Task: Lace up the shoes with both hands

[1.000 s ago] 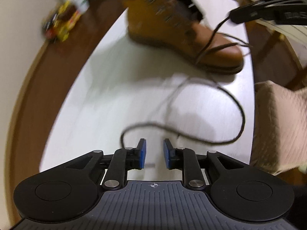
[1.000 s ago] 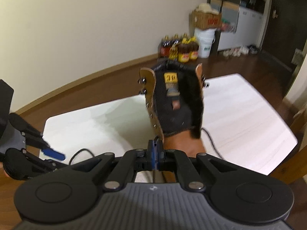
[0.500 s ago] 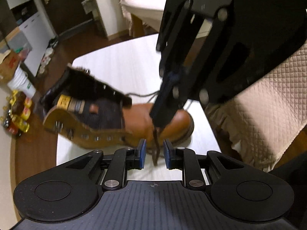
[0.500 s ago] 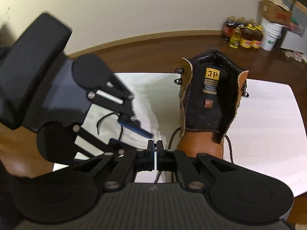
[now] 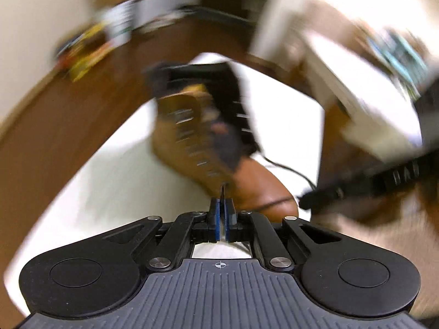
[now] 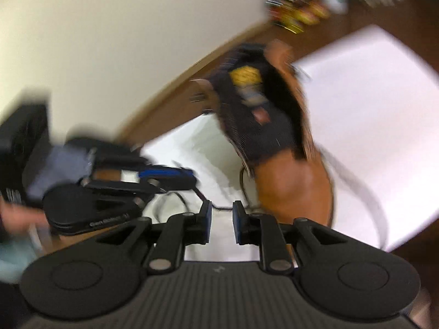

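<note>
A tan leather boot (image 5: 208, 142) with a black tongue stands on the white table (image 5: 115, 181), toe toward me; both views are motion-blurred. My left gripper (image 5: 221, 205) is shut on the dark lace (image 5: 222, 192), which sticks up from between its blue pads just in front of the toe. In the right wrist view the boot (image 6: 277, 148) is right of centre, and my right gripper (image 6: 221, 209) stands open beside the toe with nothing held. The left gripper (image 6: 189, 178) shows there at the left, lace (image 6: 203, 198) trailing from it. The right gripper (image 5: 307, 201) enters the left view from the right.
Several bottles (image 6: 299, 13) stand on the brown floor by the cream wall. A second white table edge (image 5: 365, 90) and a padded chair (image 5: 378, 233) are on the right of the left wrist view. A loose lace end (image 5: 290, 170) lies right of the boot.
My left gripper has shut on the lace that my right gripper held. The right gripper has opened and let it go. Both cameras have swung and the views are now blurred.
</note>
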{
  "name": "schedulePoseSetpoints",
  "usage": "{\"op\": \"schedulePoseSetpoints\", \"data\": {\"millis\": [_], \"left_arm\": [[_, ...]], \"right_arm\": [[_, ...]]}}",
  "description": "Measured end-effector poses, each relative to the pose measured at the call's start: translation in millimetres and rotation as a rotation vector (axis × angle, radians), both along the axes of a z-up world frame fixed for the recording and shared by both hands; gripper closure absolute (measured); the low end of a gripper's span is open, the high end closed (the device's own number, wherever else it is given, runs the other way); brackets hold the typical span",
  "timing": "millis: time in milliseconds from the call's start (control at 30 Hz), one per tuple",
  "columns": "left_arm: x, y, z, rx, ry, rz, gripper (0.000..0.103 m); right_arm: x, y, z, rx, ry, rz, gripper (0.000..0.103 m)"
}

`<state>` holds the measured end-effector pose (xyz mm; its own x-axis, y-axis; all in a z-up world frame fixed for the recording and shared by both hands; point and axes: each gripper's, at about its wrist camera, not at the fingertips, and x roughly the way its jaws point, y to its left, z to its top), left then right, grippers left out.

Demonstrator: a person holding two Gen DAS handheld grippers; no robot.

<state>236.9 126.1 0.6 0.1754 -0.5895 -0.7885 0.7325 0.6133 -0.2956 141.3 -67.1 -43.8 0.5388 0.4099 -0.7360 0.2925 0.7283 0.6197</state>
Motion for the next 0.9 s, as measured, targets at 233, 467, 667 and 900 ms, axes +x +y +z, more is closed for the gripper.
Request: {"op": "schedulePoseSetpoints", "data": {"millis": [233,467,667,900], "left_arm": [[3,50,-13,-0.12,0.283,0.3,0.1],[1,56,-18,-0.179,0.347,0.324,0.1],[-2,50,-16,-0.205,0.346,0.315,0.1],[-1,45,-13,-0.201,0.339,0.283,0.1]], "right_arm": [[-42,13,-75,0.61,0.037,-0.474,0.083],[-60,50,-132,0.97,0.041,-0.664,0.078],[-50,68,-143,1.134,0.027,-0.712,0.077],[-43,70,-149,1.19,0.006,-0.711,0.098]]}}
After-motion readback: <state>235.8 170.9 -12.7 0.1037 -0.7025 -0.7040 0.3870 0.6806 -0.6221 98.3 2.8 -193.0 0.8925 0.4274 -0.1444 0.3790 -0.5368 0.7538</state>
